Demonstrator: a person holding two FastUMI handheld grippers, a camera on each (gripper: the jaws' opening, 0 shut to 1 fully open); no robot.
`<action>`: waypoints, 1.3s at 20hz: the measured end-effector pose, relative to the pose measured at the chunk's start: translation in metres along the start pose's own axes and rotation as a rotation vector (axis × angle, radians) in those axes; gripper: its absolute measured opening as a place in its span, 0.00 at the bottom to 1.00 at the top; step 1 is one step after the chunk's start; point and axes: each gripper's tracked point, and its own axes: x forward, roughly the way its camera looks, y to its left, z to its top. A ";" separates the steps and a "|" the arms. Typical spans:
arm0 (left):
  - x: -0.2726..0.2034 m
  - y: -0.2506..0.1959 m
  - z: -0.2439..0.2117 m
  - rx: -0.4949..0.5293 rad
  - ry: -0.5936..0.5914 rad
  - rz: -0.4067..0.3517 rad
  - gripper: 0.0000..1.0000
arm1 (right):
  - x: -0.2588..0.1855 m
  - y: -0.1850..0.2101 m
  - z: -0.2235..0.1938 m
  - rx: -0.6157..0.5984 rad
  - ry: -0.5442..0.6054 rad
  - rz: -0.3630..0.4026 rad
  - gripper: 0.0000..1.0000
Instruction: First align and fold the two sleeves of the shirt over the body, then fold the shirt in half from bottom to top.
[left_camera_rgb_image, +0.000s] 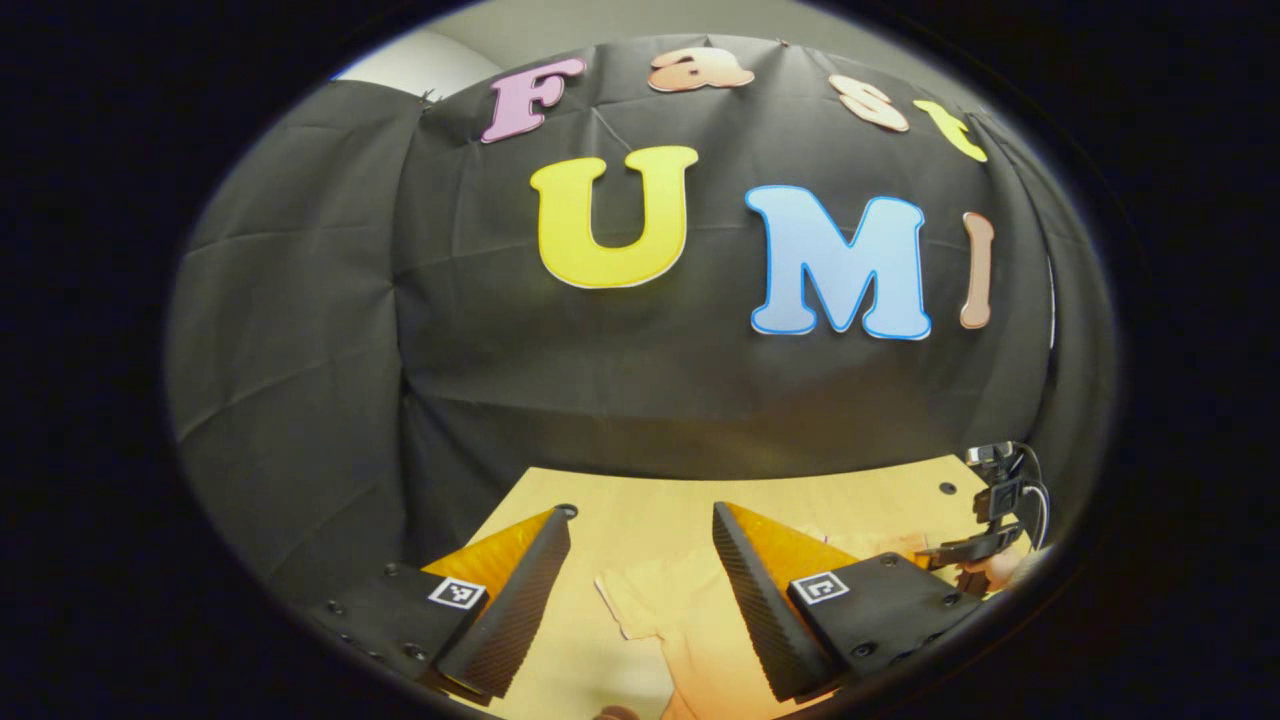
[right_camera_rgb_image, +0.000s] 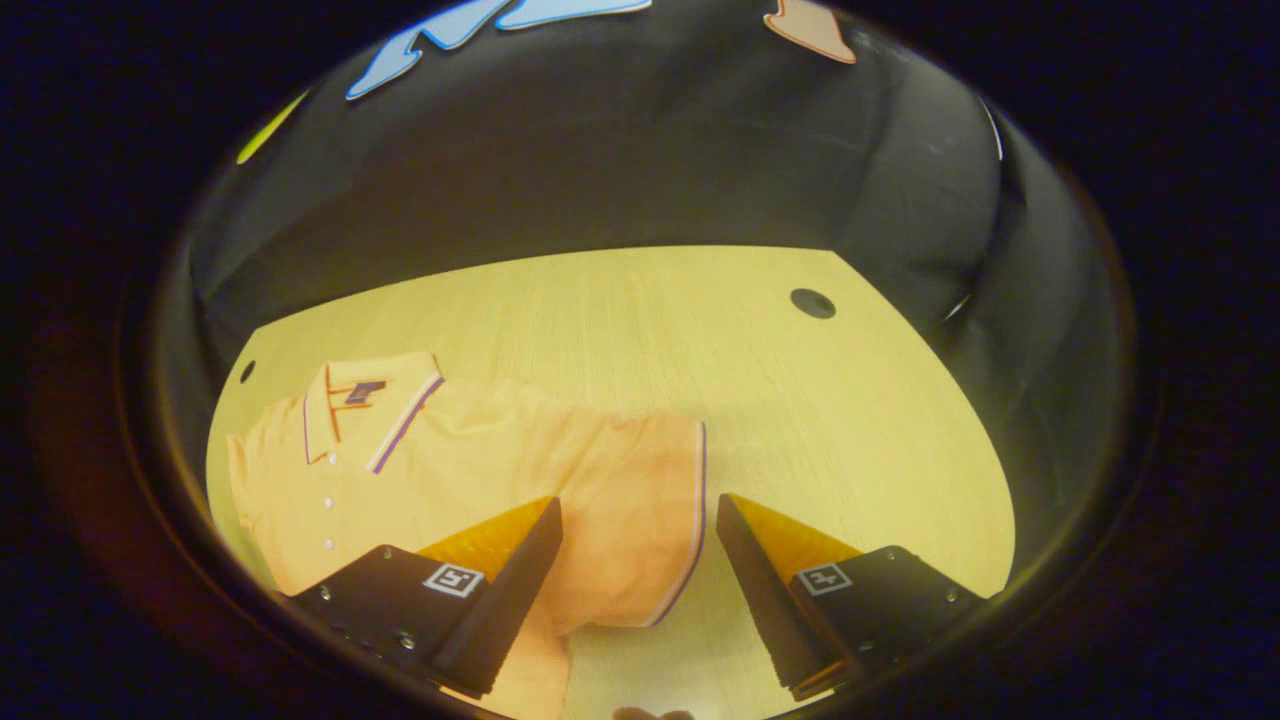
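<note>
Black cloth is backing a pale wooden table, where the orange shirt is lying flat toward its left edge. Right gripper is hovering over the sleeve, fingers released; left gripper is likewise spread, holding nothing. Pinching too deep could be dragging the body along.

**Item count on my two feeds**

I count one shirt bearing three buttons, one table with two round holes, and two grippers: left gripper, right gripper.
</note>
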 end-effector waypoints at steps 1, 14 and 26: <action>0.001 -0.002 0.000 -0.003 0.003 -0.001 0.94 | 0.005 0.000 -0.003 0.003 0.016 -0.002 0.98; 0.013 -0.002 -0.011 -0.010 0.034 0.002 0.94 | 0.019 0.016 -0.009 0.023 0.050 0.053 0.09; 0.014 0.010 -0.022 -0.030 0.050 0.020 0.95 | -0.030 0.135 0.045 -0.208 -0.116 0.253 0.10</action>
